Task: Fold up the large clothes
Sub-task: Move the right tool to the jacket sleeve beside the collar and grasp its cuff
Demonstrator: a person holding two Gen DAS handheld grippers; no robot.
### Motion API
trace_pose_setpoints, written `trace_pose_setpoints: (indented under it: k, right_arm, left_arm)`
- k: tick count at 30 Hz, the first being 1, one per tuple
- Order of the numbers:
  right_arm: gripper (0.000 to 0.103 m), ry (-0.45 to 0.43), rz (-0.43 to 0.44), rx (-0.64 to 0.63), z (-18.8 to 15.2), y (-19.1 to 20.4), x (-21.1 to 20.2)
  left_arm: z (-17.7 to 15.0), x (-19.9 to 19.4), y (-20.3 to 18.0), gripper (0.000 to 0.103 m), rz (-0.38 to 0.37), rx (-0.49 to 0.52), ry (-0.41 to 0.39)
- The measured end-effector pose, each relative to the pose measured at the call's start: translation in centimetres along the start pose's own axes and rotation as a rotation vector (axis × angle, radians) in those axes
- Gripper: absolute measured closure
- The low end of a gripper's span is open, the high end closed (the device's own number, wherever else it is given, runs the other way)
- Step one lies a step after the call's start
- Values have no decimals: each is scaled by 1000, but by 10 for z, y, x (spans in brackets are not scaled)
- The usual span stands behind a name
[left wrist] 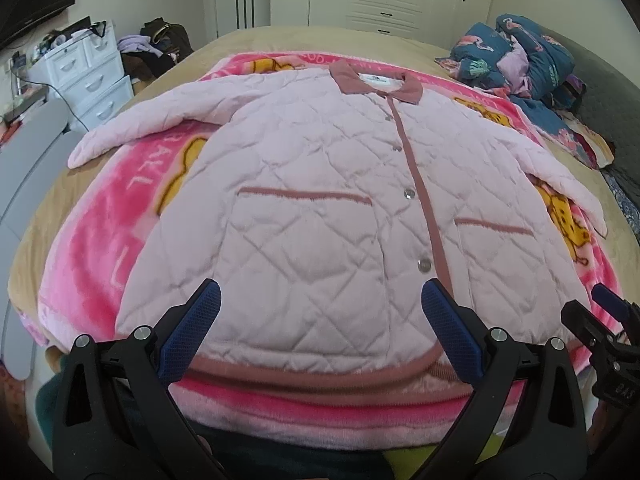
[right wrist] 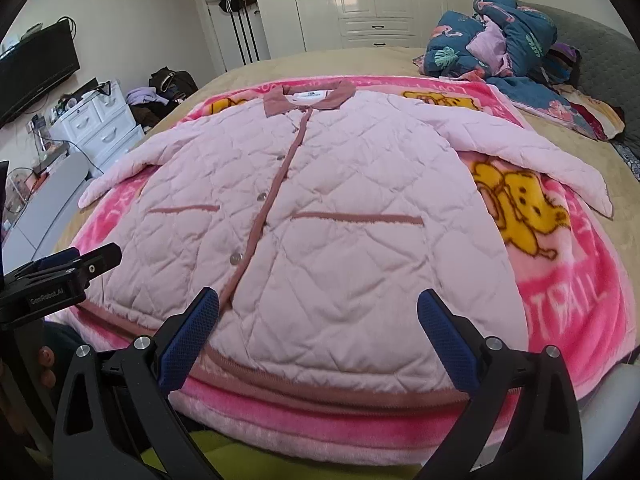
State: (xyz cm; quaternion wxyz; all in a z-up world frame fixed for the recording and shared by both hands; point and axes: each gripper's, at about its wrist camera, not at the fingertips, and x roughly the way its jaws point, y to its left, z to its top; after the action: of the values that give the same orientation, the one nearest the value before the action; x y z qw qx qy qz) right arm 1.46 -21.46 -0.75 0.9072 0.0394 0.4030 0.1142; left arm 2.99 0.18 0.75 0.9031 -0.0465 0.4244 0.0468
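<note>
Left claw (left wrist: 320,320) and right claw (right wrist: 318,320) both level at the near hem, fingers wide apart, nothing gripped. Pink quilted jacket (left wrist: 320,184) lies flat, buttoned, on pink blanket (left wrist: 100,248) on bed (left wrist: 280,38), sleeves out L & R.

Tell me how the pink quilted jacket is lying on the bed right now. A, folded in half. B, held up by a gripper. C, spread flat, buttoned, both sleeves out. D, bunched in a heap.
C: the jacket lies flat and buttoned with both sleeves spread, and both grippers are open.

A pale pink quilted jacket (left wrist: 320,200) lies flat, buttoned, front up, sleeves spread, collar at the far end.
</note>
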Motion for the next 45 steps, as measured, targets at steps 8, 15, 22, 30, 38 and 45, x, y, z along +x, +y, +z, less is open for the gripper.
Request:
trace_pose_setpoints:
  k: [8,15,22,30,38,45]
  right_arm:
    - [4,-5,19,19,30,-7,17]
    - [4,-2,29,36,54,-16,37]
    - [4,-8,48,94,87,-37,57]
    - [4,-37,20,156,121,-71,73]
    - [4,-56,-27,247,149,-117,88]
    - [4,-73,-84,338,162,-166,96]
  left_arm:
    - [29,10,-1,9,-5,-11,0]
    - [55,25,-11,9,-13,-5,8]
    - [85,45,-28,9,-30,2,14]
    - [119,67,-51,9,-50,16,16]
    - [148,93,-76,9,-70,36,36]
    - [166,112,-97,9,-98,43,46]
